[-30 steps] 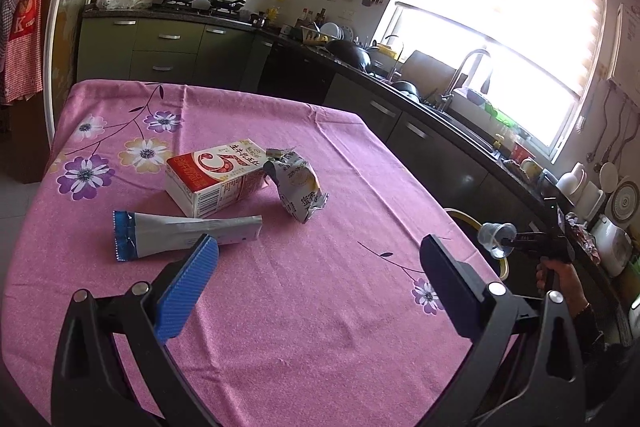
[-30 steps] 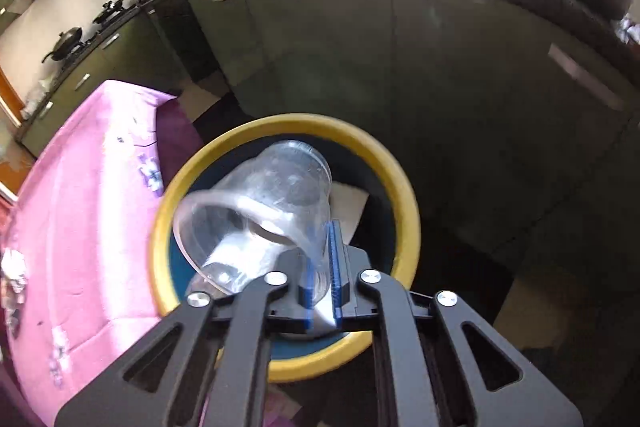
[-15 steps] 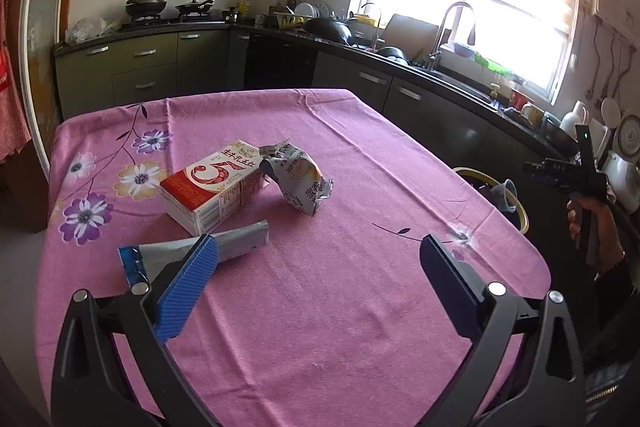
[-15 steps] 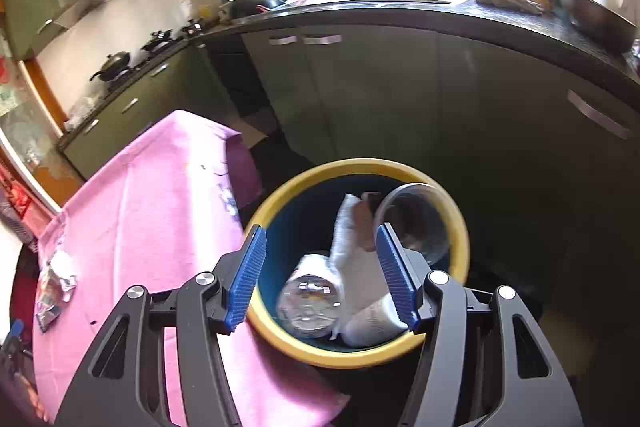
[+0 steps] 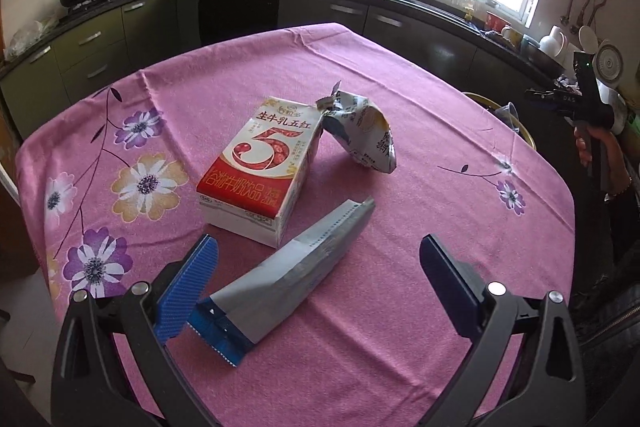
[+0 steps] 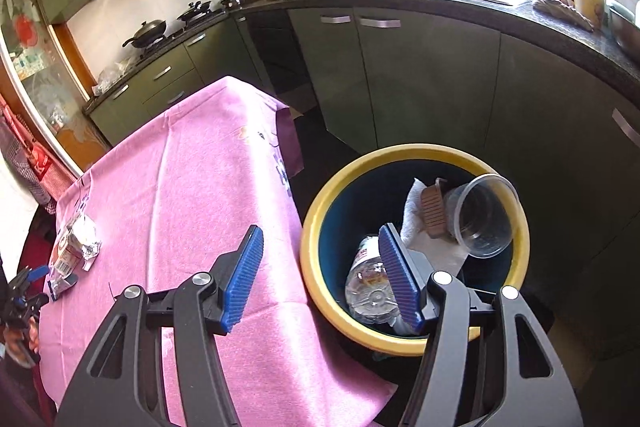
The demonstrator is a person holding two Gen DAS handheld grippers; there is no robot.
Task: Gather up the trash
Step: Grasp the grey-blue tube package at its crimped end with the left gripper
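Pink tablecloth [image 5: 400, 75]: left gripper [image 5: 316, 279] jaws apart, lined up w/ foil pouch [image 5: 296, 275]; right gripper [image 6: 320, 279] apart above bin [image 6: 320, 223].

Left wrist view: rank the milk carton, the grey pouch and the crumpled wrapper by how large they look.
1-2. Milk carton and grey pouch: look alike, and the pouch lies nearer the camera, so unranked.
3. Crumpled wrapper: clearly smallest.

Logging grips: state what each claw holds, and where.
Nothing. The left claw is open above the grey pouch; the right claw is open, empty.
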